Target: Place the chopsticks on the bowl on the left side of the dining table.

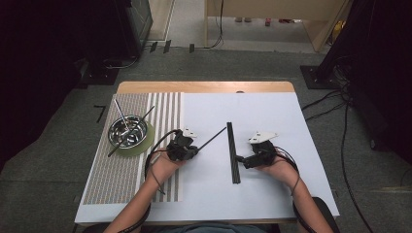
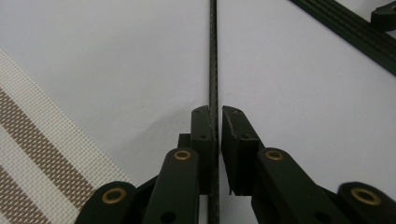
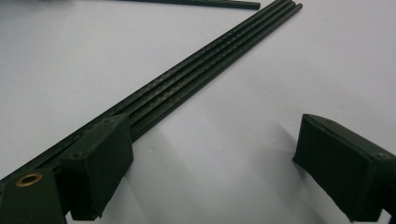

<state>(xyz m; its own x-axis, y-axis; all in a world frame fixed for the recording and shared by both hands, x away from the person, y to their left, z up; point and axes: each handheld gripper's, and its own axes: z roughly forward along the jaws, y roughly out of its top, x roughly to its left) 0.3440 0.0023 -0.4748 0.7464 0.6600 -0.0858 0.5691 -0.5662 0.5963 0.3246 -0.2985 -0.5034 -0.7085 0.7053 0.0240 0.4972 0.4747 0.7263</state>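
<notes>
A thin black rod [image 1: 212,138] slants over the white sheet, and my left gripper [image 1: 196,150] is shut on its near end. In the left gripper view the rod [image 2: 213,65] runs straight up from between the closed jaws of that gripper [image 2: 218,122]. A bundle of several black rods [image 1: 233,153] lies lengthwise at the table's middle. My right gripper [image 1: 240,158] stands open just right of the bundle. In the right gripper view the bundle [image 3: 196,58] passes behind the left jaw, and nothing lies between the jaws of the right gripper [image 3: 210,140].
A metal bowl [image 1: 128,131] with a few rods leaning in it stands on a green coaster [image 1: 147,141], on a striped placemat [image 1: 121,182] at the left. The white sheet [image 1: 272,116] covers the rest of the table. Cables trail from both grippers.
</notes>
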